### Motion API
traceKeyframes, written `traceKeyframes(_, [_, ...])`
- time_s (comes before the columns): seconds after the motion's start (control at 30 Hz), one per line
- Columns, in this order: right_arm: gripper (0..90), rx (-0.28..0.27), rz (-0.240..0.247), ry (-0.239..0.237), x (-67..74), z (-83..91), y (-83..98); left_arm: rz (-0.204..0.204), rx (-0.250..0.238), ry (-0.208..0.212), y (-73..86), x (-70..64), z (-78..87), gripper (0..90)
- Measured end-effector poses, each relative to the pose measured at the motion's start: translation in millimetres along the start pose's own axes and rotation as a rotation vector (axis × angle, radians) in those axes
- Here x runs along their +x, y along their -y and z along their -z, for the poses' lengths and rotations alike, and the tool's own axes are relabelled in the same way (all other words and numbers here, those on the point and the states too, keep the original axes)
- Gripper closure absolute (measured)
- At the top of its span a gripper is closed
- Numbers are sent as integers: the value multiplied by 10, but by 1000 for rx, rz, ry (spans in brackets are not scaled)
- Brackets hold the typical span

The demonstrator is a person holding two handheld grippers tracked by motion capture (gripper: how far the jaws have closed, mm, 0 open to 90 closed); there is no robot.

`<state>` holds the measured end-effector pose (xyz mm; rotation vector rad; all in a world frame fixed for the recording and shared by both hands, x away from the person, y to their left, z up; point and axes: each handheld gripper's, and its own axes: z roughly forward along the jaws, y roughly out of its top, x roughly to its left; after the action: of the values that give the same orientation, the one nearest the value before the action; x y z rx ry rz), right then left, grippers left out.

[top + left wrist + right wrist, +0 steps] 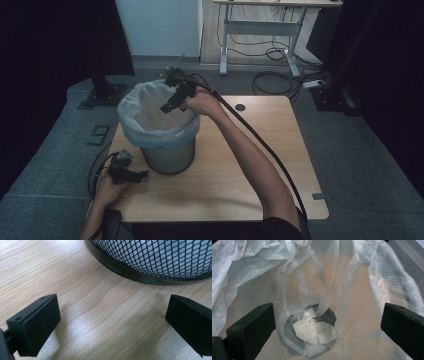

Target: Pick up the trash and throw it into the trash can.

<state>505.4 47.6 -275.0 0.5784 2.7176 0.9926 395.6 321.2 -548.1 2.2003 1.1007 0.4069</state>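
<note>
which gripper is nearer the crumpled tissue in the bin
Right. The right gripper hangs open over the bin's mouth, looking straight down at the tissue on the bottom. The left gripper rests open on the table outside, beside the bin's base.

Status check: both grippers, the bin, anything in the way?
Right gripper open over mesh bin, jaws empty. Left gripper open, low on table beside bin's base. Crumpled tissue at bottom of liner. Nothing blocking.

The right black hand-held gripper (169, 106) is held high on an outstretched arm, tilted downward, jaws spread wide. The left black hand-held gripper (142, 174) sits low, jaws wide apart and empty.
</note>
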Motion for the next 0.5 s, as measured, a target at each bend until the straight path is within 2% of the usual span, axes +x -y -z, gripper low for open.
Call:
traceKeyframes(0.23, [0,-22,-18,21,-79,152,85,0,0,0,0,0,0,0])
traceKeyframes(0.5, [0,-56,-59,57,-263,338,304,0,0,0,0,0,0,0])
